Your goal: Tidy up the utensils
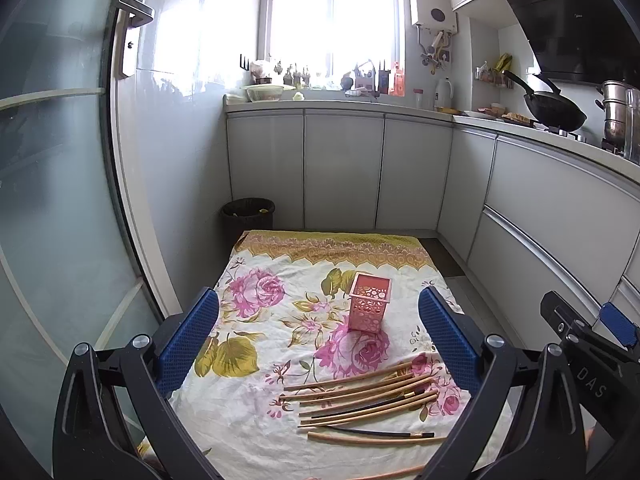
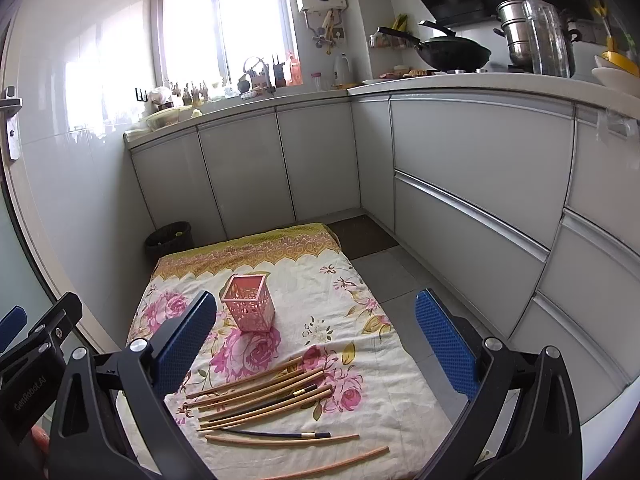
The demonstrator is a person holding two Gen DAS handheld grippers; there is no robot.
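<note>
Left gripper (image 1: 318, 344): wide, empty.
Right gripper (image 2: 316, 344): wide, empty.
Chopsticks (image 1: 360, 396): loose on cloth (image 1: 256, 432), 6 o'clock.
Holder (image 1: 369, 303): upright, 12 o'clock of chopsticks, apart.
Bin (image 1: 248, 218): beyond cloth, 11 o'clock.

A cloth (image 1: 256, 432) lies on the floor, with a holder (image 1: 368, 304) upright on its middle and chopsticks (image 1: 360, 404) loose on the near part, in front of the holder and apart from it. A bin (image 1: 248, 218) stands past the cloth's far left corner against the cabinets (image 1: 340, 172). A wok (image 1: 554, 110) sits on the table (image 1: 560, 148) to the right.
</note>
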